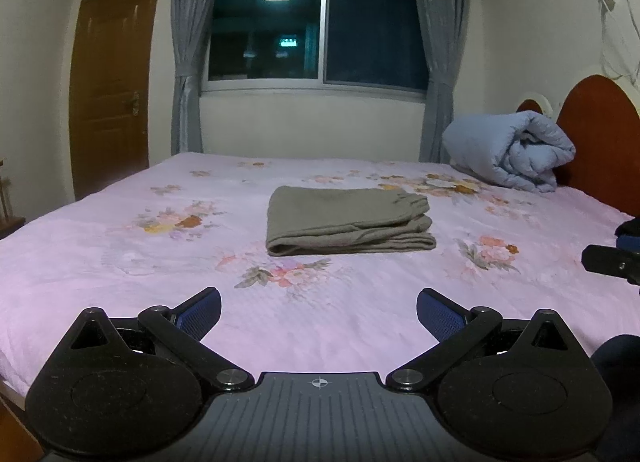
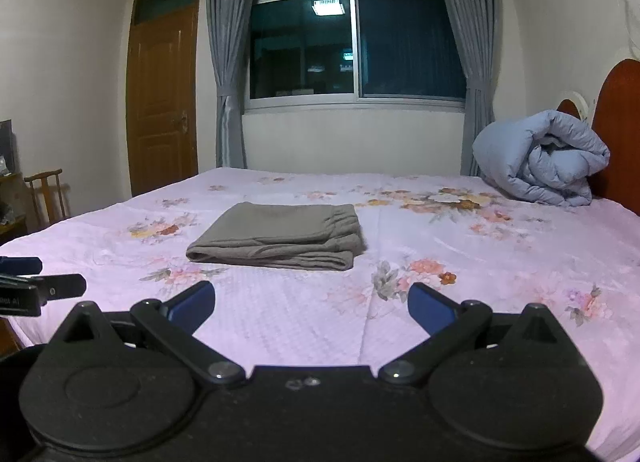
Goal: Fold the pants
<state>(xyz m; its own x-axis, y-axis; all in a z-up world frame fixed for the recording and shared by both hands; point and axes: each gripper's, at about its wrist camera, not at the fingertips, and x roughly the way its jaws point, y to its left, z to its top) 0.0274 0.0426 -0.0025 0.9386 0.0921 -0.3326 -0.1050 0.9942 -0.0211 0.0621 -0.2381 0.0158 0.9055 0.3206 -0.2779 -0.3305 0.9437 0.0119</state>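
Note:
Grey-brown pants point(image 1: 348, 220) lie folded into a compact rectangle in the middle of the bed; they also show in the right wrist view point(image 2: 280, 236). My left gripper point(image 1: 319, 312) is open and empty, held above the near part of the bed, well short of the pants. My right gripper point(image 2: 311, 302) is open and empty too, likewise short of the pants. The right gripper shows at the right edge of the left wrist view point(image 1: 612, 258), and the left gripper at the left edge of the right wrist view point(image 2: 40, 286).
The bed has a pink floral sheet point(image 1: 120, 262). A rolled blue quilt point(image 1: 512, 150) lies against the red headboard point(image 1: 596, 130) at the far right. A wooden door point(image 1: 112, 102), a curtained window point(image 1: 316, 30) and a wooden chair point(image 2: 46, 194) stand beyond.

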